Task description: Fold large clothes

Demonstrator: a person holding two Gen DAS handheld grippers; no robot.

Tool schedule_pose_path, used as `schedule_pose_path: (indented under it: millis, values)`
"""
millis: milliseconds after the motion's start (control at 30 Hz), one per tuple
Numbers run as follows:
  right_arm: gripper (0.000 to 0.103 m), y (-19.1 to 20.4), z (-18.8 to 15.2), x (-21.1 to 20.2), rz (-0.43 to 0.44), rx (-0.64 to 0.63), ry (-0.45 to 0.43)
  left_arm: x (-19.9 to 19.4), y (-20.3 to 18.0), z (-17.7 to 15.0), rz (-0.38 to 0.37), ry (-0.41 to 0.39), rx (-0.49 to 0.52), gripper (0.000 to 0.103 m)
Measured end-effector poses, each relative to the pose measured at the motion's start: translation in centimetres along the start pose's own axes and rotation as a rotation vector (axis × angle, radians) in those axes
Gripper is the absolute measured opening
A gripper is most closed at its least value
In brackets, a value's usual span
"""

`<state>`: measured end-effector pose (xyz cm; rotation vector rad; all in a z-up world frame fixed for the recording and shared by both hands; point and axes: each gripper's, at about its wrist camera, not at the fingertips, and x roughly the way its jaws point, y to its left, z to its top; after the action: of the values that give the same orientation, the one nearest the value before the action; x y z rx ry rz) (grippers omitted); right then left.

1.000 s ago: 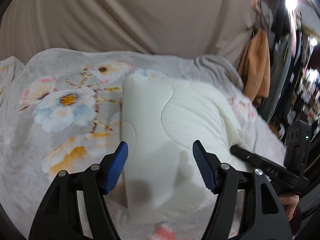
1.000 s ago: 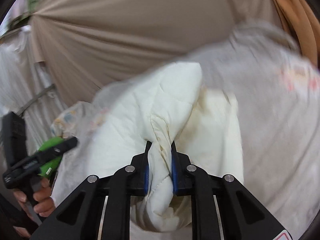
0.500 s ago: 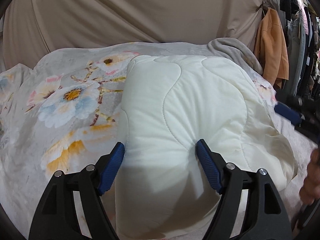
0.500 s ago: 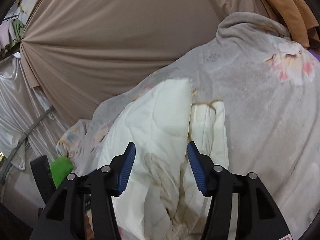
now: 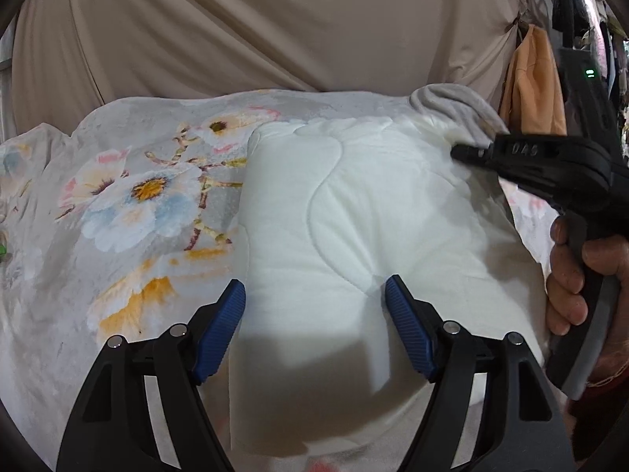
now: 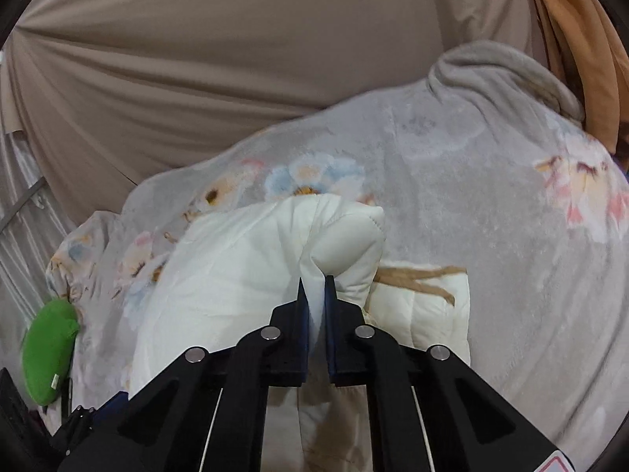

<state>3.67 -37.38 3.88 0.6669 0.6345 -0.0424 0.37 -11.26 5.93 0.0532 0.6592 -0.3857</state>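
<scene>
Your right gripper (image 6: 313, 281) is pinching a fold at the far right corner of the white quilted garment (image 5: 354, 236), which lies folded on the floral blanket (image 5: 137, 196). Your left gripper (image 5: 314, 326) stands spread over the near edge, holding nothing. Risk: the thin pinch may slip on the puffy padding, and with the near edge unpinned, pulling could drag the bundle and undo the fold.

Cream quilted garment (image 5: 354, 236) on grey floral blanket (image 5: 129, 204), blue-padded claws.

Black tool (image 5: 314, 326), blue ribbed pads (image 5: 220, 330) (silver screws)
</scene>
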Motion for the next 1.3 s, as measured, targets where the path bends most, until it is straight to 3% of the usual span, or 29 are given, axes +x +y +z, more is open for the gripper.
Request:
schedule_pose_path:
  millis: [67,133,200,300,400,600,700,767,833,933,1067,1133,1300]
  values:
    - [0.005,0.5,0.7,-2.7,0.083,-0.036,-0.129,-1.1,0.1,0.4,-0.026,-0.032,-0.015,0.071]
    - [0.005,0.5,1.2,-3.9,0.105,-0.06,-0.182,-1.9,0.1,0.9,-0.049,-0.057,-0.029,0.071]
    - [0.005,-0.2,1.5,-3.1,0.084,-0.07,-0.16,-1.3,0.0,1.3,-0.078,-0.038,-0.028,0.071]
    - [0.005,-2.5,0.6,1.1,0.036,-0.043,-0.025,0.8,-0.3,0.8,-0.079,0.016,-0.018,0.075]
    - [0.005,-4.9,-1.1,4.5,0.036,0.006,0.068,1.3,-1.2,0.3,-0.041,0.001,0.033,0.078]
    - [0.006,-5.6,-2.0,5.5,0.039,0.042,0.102,1.9,-1.6,-0.3,0.01,0.011,0.048,0.078]
    - [0.013,-5.8,-1.9,4.1,0.054,0.078,0.078,2.2,-1.4,-0.4,0.028,0.024,0.044,0.079]
    - [0.027,-6.0,-1.7,1.7,0.077,0.119,0.042,2.3,-1.2,-0.5,0.035,0.026,0.04,0.079]
    - [0.029,-6.1,-1.9,-0.8,0.098,0.134,0.01,2.2,-1.0,-0.5,0.033,0.029,0.032,0.079]
    - [0.049,-6.9,-3.2,-4.3,0.141,0.182,-0.018,2.1,-0.9,-0.4,0.03,0.031,0.023,0.079]
    - [0.054,-8.5,-7.0,-7.7,0.189,0.264,0.009,1.0,-0.1,-0.3,-0.008,0.032,-0.018,0.08]
    - [0.055,-9.2,-9.0,-9.1,0.207,0.302,0.033,-0.2,0.5,-0.5,-0.039,0.023,-0.039,0.086]
    - [0.062,-9.1,-12.6,-10.5,0.289,0.34,0.111,-2.5,0.6,-2.5,-0.059,0.021,0.02,0.09]
